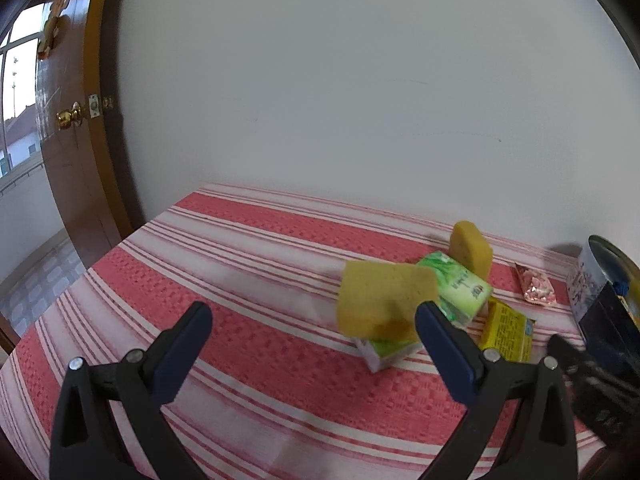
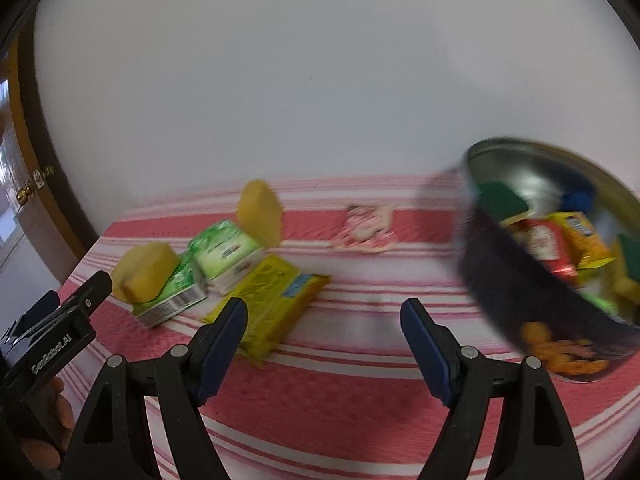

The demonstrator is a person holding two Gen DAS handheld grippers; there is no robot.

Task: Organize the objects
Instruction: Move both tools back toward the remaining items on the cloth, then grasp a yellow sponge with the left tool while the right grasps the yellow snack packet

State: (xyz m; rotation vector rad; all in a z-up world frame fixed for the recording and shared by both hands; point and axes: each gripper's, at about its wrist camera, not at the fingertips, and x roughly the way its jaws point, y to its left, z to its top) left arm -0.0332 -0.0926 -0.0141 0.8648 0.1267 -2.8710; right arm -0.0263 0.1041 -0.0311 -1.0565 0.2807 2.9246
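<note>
A cluster of small items sits on the table [image 1: 248, 248], which is covered in a red-and-white striped cloth, toward its far right part near the white wall [image 1: 340, 80]. A yellow sponge [image 1: 380, 304] lies on top of a green-and-white carton [image 1: 460, 292], overhanging the carton's left end; a second green carton [image 2: 224, 248] is just beside the first, their long axes running roughly from near-left to far-right. A second yellow sponge [image 1: 472, 248] stands upright on its edge at the far side of the cartons, touching them. A flat yellow packet [image 2: 276, 304] lies just right of the cartons, its long axis running from near-left to far-right. A small pink wrapped snack [image 1: 536, 286] lies apart, farther right and nearer the wall. At the right stands a dark round tin [image 2: 520, 272], tilted in the blurred right wrist view, holding red, yellow, green and blue packets.

The left hand-held gripper [image 1: 316, 344] hovers above the cloth with its jaws spread wide and nothing between them, its right finger in line with the cartons. The right hand-held gripper [image 2: 324, 332] is likewise spread wide and holding nothing, aimed at the bare cloth between the yellow packet and the tin. A wooden door [image 1: 68, 140] with a brass knob stands at the far left.
</note>
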